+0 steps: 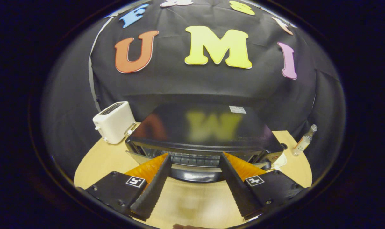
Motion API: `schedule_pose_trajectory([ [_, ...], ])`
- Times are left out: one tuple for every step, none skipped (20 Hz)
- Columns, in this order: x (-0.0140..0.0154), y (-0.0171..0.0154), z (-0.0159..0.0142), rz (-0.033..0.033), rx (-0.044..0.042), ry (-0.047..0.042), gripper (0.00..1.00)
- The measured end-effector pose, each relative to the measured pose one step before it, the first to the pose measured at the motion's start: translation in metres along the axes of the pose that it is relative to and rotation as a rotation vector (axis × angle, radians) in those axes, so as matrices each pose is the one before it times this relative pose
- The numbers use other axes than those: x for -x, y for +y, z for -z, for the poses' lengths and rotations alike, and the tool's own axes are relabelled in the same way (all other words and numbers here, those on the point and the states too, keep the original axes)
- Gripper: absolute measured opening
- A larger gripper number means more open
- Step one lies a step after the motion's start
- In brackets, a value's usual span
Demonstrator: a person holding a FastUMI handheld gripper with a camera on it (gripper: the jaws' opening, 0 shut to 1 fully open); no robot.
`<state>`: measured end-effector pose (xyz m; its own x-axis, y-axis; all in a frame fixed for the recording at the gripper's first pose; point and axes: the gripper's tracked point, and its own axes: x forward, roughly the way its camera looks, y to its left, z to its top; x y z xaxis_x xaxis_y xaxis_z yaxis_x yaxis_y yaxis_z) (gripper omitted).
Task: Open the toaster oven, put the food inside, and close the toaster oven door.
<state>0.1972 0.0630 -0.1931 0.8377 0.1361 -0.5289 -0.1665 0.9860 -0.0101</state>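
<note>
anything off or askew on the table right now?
Nothing stands out. The toaster oven sits square on the table, just ahead of the open gripper, its handle between the fingertips. The white toaster and a small bottle stand upright, nothing spilled.

Gripper (pixel 195 159): two black ribbed fingers (pixel 154 187), orange backing behind them, black bases with square white markers and small screws.

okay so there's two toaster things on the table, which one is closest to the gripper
The black toaster oven, just ahead of the open gripper. The white toaster stands farther back, beside it.
</note>
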Motion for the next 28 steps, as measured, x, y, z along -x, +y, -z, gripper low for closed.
schedule_pose_trajectory([
  [0.00877, 0.00181, 0.00953, -0.0006, 0.00738, -0.0093, 0.99],
  [0.00783, 0.00029, 0.00767, -0.00226, 0.00717, -0.00283, 0.99],
  [0.0091, -0.00071, 0.00996, -0.00264, 0.0011, -0.00284, 0.99],
  [0.00636, 0.00062, 0.00823, -0.00212, 0.00011, -0.00118, 0.99],
  [0.00232, 0.0008, 0.00827, -0.00326, 0.00249, 0.00095, 0.99],
  [0.00368, 0.00044, 0.00702, -0.00249, 0.00291, -0.00231, 0.99],
  [0.00322, 0.00161, 0.00901, -0.00222, 0.00592, 0.00136, 0.99],
  [0.00338, 0.00081, 0.00865, 0.00021, 0.00056, 0.00247, 0.99],
  [0.00359, 0.00108, 0.00904, 0.00043, -0.00099, 0.00263, 0.99],
  [0.00256, 0.00025, 0.00857, -0.00036, 0.00075, 0.00627, 0.99],
  [0.00141, 0.00158, 0.00924, -0.00116, -0.00143, -0.00007, 0.99],
  [0.00135, 0.00098, 0.00898, -0.00028, -0.00259, 0.00388, 0.99],
  [0.00057, 0.00067, 0.01099, -0.00063, 0.00091, 0.00567, 0.99],
  [-0.00006, 0.00052, 0.0095, 0.00037, -0.00101, 0.00936, 0.99],
  [-0.00021, 0.00092, 0.00905, 0.00026, 0.00348, 0.00827, 0.99],
  [-0.00043, 0.00039, 0.00585, 0.00006, 0.00411, 0.00191, 0.99],
  [-0.00095, 0.00022, 0.00547, 0.00219, -0.0046, -0.00512, 1.0],
  [-0.00097, 0.00049, 0.00531, 0.00519, -0.01517, -0.00632, 1.0],
  [-0.00078, -0.00015, 0.00888, 0.00814, -0.00965, 0.00161, 1.0],
  [-0.00171, 0.00084, 0.00716, 0.00796, 0.0005, 0.00765, 1.0],
  [-0.00358, 0.00099, 0.00719, 0.00667, 0.00465, 0.0111, 1.0],
  [-0.00343, 0.00029, 0.00517, 0.00325, 0.00025, 0.01256, 1.0],
  [-0.00309, 0.00025, 0.00742, 0.00047, -0.00521, 0.01735, 0.99],
  [-0.00205, 0.00025, 0.00539, -0.00075, -0.00882, 0.01759, 0.99],
  [-0.00049, 0.0006, 0.00055, -0.0018, -0.00452, 0.00535, 1.0],
  [0.002, 0.00059, -0.00367, 0.00006, 0.00455, -0.00529, 1.0],
  [0.00019, -0.00027, -0.00152, 0.00096, 0.00293, -0.00193, 1.0],
  [-0.00081, -0.00011, 0.00069, 0.00036, 0.00412, 0.00984, 1.0],
])
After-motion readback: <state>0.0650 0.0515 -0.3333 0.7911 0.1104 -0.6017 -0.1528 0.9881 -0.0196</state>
